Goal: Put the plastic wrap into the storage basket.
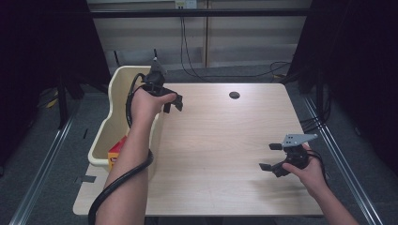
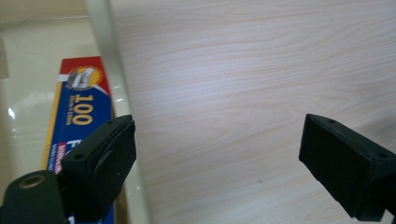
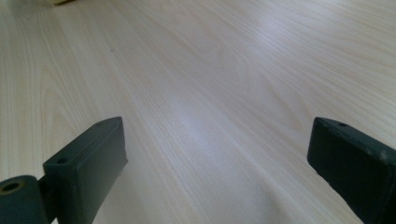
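Observation:
My left gripper (image 1: pixel 172 104) hangs open at the table's far left, just past the rim of a cream bin (image 1: pixel 106 125). In the left gripper view its wide-apart jaws (image 2: pixel 217 140) hold nothing; one jaw stands over the bin's rim (image 2: pixel 105 56), the other over bare wood. Inside the bin lies a long blue, red and yellow box (image 2: pixel 79 107) marked "100", also visible from above (image 1: pixel 117 154). My right gripper (image 1: pixel 269 156) is open and empty low over the table's right front, with bare wood between its jaws (image 3: pixel 215 140).
The light wooden table (image 1: pixel 220 136) has a round cable hole (image 1: pixel 234 95) near its far edge. The bin hangs off the table's left side. Black curtains flank the table, and cables lie on the floor behind it.

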A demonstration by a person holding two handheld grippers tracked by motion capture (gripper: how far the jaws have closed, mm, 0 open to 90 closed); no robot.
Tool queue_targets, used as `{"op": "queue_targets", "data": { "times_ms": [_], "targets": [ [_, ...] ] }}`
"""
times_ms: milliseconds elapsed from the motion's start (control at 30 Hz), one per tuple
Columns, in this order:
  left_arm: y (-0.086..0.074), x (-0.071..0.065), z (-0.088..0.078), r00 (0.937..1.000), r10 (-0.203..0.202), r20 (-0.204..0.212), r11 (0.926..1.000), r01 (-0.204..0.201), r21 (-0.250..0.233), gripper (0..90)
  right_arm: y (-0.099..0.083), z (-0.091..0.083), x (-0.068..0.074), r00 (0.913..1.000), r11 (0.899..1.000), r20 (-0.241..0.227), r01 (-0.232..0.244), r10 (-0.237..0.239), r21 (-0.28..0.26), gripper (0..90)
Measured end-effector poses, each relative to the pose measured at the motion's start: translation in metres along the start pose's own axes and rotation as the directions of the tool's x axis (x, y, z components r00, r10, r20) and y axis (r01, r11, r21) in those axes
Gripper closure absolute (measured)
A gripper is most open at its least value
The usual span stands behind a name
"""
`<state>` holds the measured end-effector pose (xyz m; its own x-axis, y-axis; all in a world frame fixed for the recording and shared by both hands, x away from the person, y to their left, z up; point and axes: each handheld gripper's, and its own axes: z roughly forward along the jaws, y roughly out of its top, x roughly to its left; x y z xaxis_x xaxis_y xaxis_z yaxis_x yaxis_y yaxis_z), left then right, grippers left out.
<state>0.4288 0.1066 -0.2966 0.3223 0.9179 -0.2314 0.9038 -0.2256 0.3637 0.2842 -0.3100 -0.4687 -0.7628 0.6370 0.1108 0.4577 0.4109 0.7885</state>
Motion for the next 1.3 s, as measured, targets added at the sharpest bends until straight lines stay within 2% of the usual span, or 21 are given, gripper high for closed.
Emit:
{"op": "queue_targets", "data": {
  "times_ms": [333, 567, 700, 800, 867, 933, 1000, 1033, 1100, 1133, 1300],
  "targets": [
    [0.003, -0.02, 0.013, 0.9985, 0.034, 0.043, 0.9994, -0.033, -0.009, 11.2, 0.0, 0.0, 0.001, 1.0, 1.0, 0.0, -0.001, 0.001, 0.0, 4.5],
    [0.003, -0.028, 0.022, 0.9975, 0.044, 0.055, 0.999, -0.044, -0.005, 11.3, 0.0, 0.0, 0.001, 1.0, 1.0, -0.004, 0.002, -0.002, -0.001, 4.5],
    [0.002, -0.034, 0.03, 0.9952, 0.062, 0.075, 0.998, -0.063, 0.006, 11.4, 0.0, 0.001, 0.001, 1.0, 1.0, -0.003, 0.002, -0.002, 0.0, 4.5],
    [0.002, -0.037, 0.034, 0.9943, 0.075, 0.076, 0.9971, -0.076, 0.01, 11.4, 0.0, 0.001, 0.001, 1.0, 1.0, -0.002, 0.001, -0.001, 0.0, 4.5],
    [0.001, -0.039, 0.036, 0.9938, 0.067, 0.089, 0.9977, -0.067, 0.006, 11.4, 0.0, 0.001, 0.001, 1.0, 1.0, -0.003, 0.001, -0.001, -0.001, 4.4],
    [0.0, -0.041, 0.043, 0.9918, 0.085, 0.095, 0.996, -0.088, 0.019, 11.4, 0.0, 0.001, 0.001, 1.0, 1.0, -0.005, 0.003, -0.003, -0.001, 4.5],
    [-0.001, -0.043, 0.046, 0.992, 0.074, 0.102, 0.997, -0.076, 0.017, 11.5, 0.0, 0.001, 0.001, 1.0, 1.0, -0.002, 0.004, -0.004, -0.002, 4.4],
    [-0.002, -0.043, 0.048, 0.9908, 0.091, 0.101, 0.9955, -0.093, 0.02, 11.4, 0.0, 0.001, 0.001, 1.0, 1.0, 0.0, 0.003, -0.003, -0.001, 4.4],
    [-0.003, -0.045, 0.053, 0.9904, 0.09, 0.105, 0.9953, -0.094, 0.026, 11.7, 0.0, 0.001, 0.001, 1.0, 1.0, 0.001, 0.003, -0.003, -0.001, 4.4],
    [-0.005, -0.047, 0.058, 0.9882, 0.096, 0.119, 0.9945, -0.1, 0.029, 11.8, -0.001, 0.002, 0.001, 1.0, 1.0, 0.004, 0.004, -0.004, 0.001, 4.4],
    [-0.008, -0.051, 0.067, 0.9851, 0.108, 0.134, 0.993, -0.114, 0.034, 11.8, -0.001, 0.002, 0.001, 0.9999, 1.0, 0.011, 0.003, -0.003, 0.003, 3.9]
  ]
}}
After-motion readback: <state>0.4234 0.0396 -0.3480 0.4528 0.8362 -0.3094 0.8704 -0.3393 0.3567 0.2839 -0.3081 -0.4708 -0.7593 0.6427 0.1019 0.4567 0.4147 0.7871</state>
